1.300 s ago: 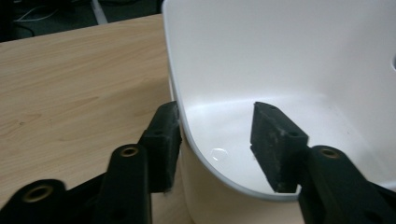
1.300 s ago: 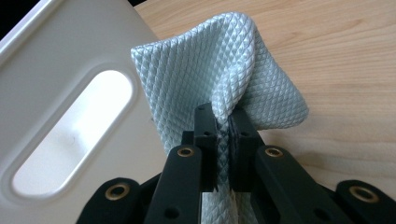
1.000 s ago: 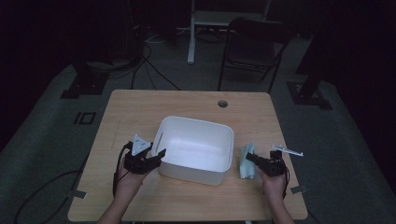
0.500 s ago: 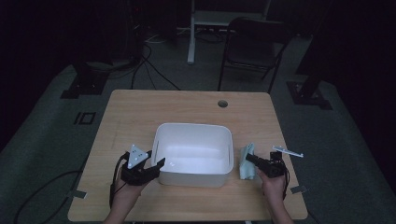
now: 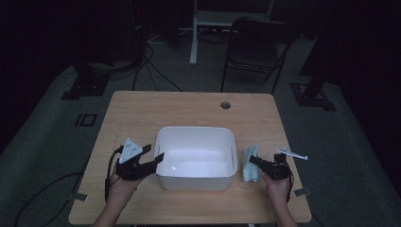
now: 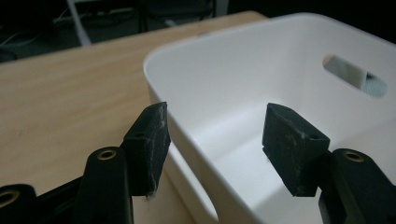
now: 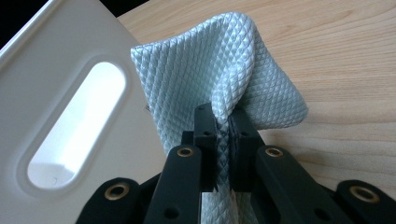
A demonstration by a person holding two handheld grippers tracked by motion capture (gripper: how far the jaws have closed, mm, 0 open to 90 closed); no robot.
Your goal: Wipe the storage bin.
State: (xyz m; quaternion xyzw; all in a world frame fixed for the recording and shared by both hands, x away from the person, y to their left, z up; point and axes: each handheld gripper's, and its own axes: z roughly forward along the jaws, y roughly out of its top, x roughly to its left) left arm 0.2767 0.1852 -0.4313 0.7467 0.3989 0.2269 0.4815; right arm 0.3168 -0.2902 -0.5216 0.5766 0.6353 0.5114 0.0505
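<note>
A white plastic bin (image 5: 195, 130) stands empty in the middle of the wooden table (image 5: 156, 109). My left gripper (image 5: 155, 152) straddles the bin's left wall (image 6: 187, 154). The outer pad (image 6: 149, 144) sits close by the wall's outside, and the inner pad (image 6: 289, 149) hangs clear inside. Its jaws have just been opening, and neither pad presses on the wall. To the right of the bin, my right gripper (image 5: 251, 160) is shut on a pale blue quilted cloth (image 5: 248, 173). That cloth (image 7: 210, 65) bunches up past the pads (image 7: 240, 126), beside the bin's handle slot (image 7: 74, 126).
A round cable hole (image 5: 225, 105) sits in the table's far right part. A dark chair (image 5: 257, 52) and a white desk leg (image 5: 193, 38) stand beyond the far edge. Bits of tape (image 5: 302, 192) stick out at the table's front corners.
The bin, skewed a second ago, now lies square to the table's edge. My left gripper shifted slightly along its left wall, jaws wider. The right gripper and cloth have not moved.
</note>
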